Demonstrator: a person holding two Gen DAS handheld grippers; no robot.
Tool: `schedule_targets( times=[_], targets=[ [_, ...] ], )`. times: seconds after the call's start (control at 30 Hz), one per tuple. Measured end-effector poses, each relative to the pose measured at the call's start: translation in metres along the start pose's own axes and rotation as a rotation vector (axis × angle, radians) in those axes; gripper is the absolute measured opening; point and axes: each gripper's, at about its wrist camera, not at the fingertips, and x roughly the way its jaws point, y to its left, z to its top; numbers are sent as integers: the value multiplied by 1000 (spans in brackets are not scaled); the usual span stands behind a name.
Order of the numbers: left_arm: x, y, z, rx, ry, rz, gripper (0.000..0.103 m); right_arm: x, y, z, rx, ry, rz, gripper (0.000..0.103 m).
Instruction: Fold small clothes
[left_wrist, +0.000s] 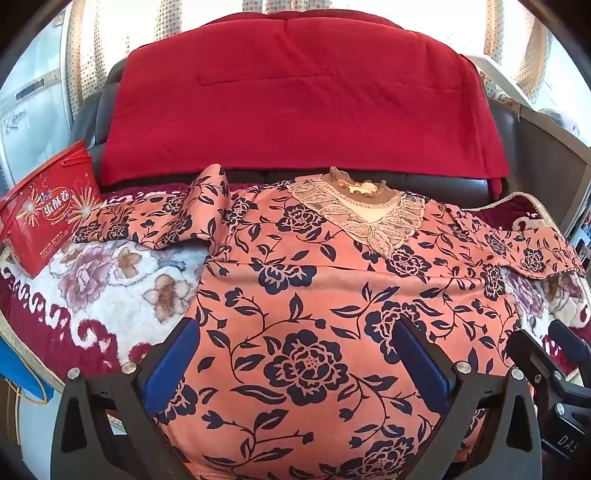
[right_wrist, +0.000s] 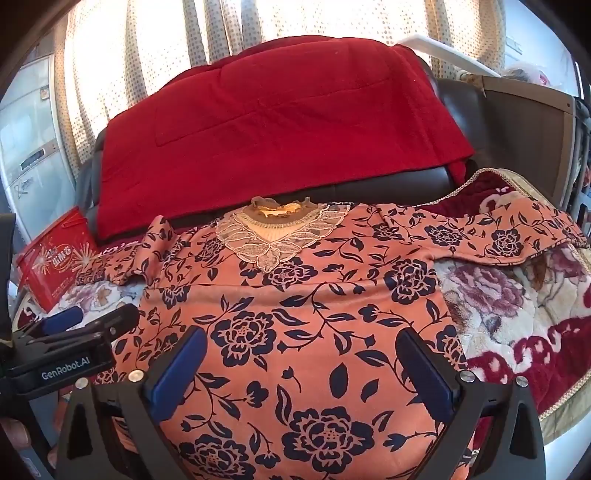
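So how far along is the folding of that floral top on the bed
Done: the floral top lies spread flat, lace collar away from the grippers, both sleeves out. In hand: nothing; the left gripper and right gripper are open above the lower half, fingers apart. Left: every fold, no sleeve turned in yet.

Top (left_wrist: 314, 295) flat on blanket (left_wrist: 110, 295), quilt (left_wrist: 295, 103) behind, box (left_wrist: 44, 218) left.

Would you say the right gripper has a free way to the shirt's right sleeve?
Probably yes: the right gripper is open above the floral shirt, and the sleeve lies flat and uncovered on the blanket.
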Motion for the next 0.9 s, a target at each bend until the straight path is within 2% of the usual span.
schedule_targets(
  times=[0.9],
  targets=[
    [1, -1, 0, 1, 4, -1, 103, 1, -2, 2, 14, 9, -7, 103]
  ],
)
